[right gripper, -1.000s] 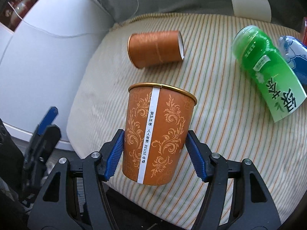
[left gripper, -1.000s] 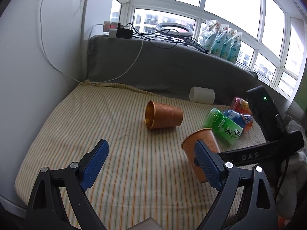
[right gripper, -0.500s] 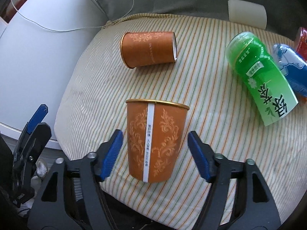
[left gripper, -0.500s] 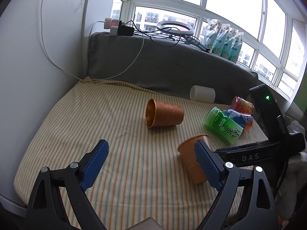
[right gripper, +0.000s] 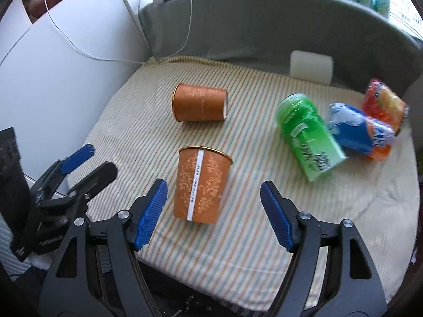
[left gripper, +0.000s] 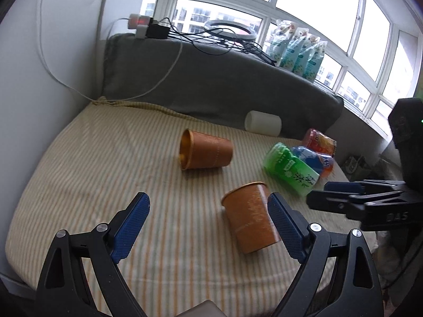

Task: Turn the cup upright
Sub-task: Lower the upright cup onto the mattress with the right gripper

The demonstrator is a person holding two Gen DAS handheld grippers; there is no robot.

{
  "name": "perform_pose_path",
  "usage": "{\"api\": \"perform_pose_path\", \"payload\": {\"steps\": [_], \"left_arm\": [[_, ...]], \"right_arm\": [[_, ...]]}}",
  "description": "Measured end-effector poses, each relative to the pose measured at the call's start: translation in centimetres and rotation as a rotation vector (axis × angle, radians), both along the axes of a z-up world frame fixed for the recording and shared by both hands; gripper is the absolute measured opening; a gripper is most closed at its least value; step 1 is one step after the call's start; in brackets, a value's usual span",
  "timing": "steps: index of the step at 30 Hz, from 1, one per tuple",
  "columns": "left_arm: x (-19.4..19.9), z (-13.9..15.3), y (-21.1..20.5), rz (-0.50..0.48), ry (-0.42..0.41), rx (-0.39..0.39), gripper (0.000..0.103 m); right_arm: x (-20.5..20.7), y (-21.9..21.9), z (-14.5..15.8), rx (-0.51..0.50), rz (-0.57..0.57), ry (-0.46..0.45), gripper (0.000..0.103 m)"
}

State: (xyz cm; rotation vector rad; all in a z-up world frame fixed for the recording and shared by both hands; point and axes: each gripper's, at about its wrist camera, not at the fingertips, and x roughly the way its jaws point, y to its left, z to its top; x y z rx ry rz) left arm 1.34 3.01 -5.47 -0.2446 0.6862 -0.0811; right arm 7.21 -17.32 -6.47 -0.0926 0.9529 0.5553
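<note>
An orange patterned cup [right gripper: 200, 185] stands upright, mouth up, on the striped cushion [right gripper: 164, 137] near its front edge; it also shows in the left wrist view [left gripper: 251, 224]. My right gripper [right gripper: 212, 216] is open and empty, drawn back from the cup with its blue pads apart on either side. A second orange cup [right gripper: 199, 106] lies on its side farther back, mouth to the left, seen too in the left wrist view [left gripper: 206, 153]. My left gripper [left gripper: 206, 227] is open and empty, hovering over the cushion's front left.
A green bottle [right gripper: 309, 134], a blue packet [right gripper: 354, 129] and an orange-red packet [right gripper: 383, 105] lie at the right. A white roll [right gripper: 312, 66] rests against the grey backrest [right gripper: 264, 26]. Cables and a power strip [left gripper: 148, 26] sit on the ledge. A white wall [left gripper: 39, 79] is at the left.
My right gripper set the cup down upright on the cushion, opened, and pulled back from it. My left gripper stayed open and shifted slightly.
</note>
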Motion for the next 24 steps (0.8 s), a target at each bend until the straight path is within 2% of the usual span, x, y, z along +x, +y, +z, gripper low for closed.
{"api": "perform_pose_path", "payload": {"steps": [6,16,21,24], "left_arm": [[1.4,-0.8,-1.1,-0.056,0.069,-0.063,0.091],[5.1,-3.0,-2.2,-0.103,0.229,-0.183,0.091],[5.9,-3.8,-2.7,-0.106,0.274,-0.178,0.091],[6.1,-4.0,-3.0,-0.113,0.287,-0.185,0.091]], "right_arm": [[-1.8,-2.6,1.5,0.003,-0.044,-0.092,0.076],[-2.5,-8.3,-1.0,0.058,-0.151,-0.095,0.076],[-2.8,-10.7,-2.1,0.072,-0.209,-0.116,0.076],[-3.4,-11.4,-2.4,0.045,-0.241,-0.160,0.076]]}}
